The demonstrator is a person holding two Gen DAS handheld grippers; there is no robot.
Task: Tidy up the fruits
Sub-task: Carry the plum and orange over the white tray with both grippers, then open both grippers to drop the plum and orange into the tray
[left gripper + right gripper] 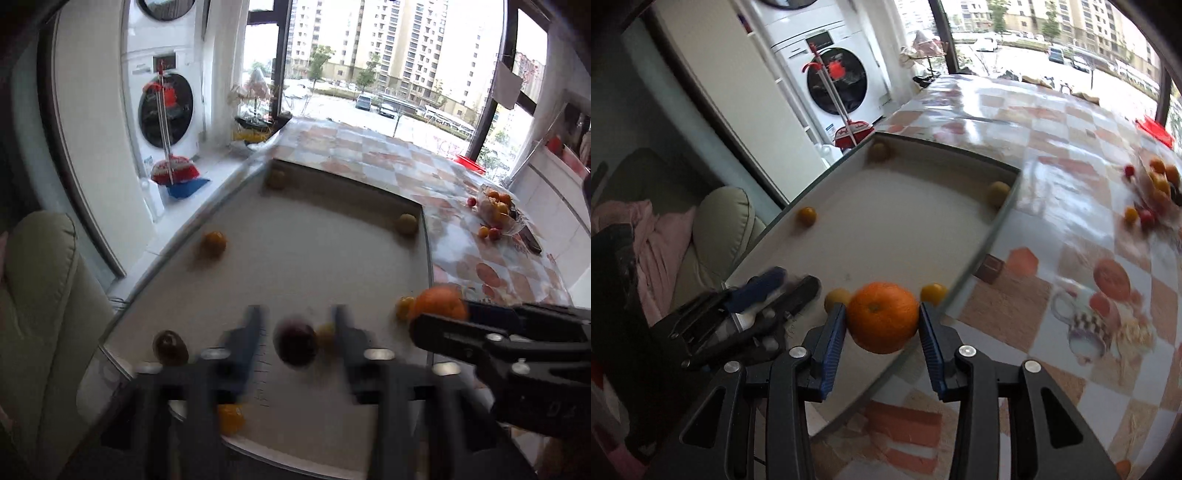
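While it hangs over the tray's (pixel 1004 218) near right edge, orange (pixel 882 316): round, bright, dimpled, stem scar facing up.
Right gripper (pixel 882 325): pads clamped on the orange's sides.
Left gripper (pixel 297 332): fingers apart, dark plum (pixel 295 345) loose between them.

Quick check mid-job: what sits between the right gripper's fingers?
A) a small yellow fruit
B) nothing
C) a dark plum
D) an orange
D: in the right wrist view the right gripper has its blue pads against both sides of the orange.
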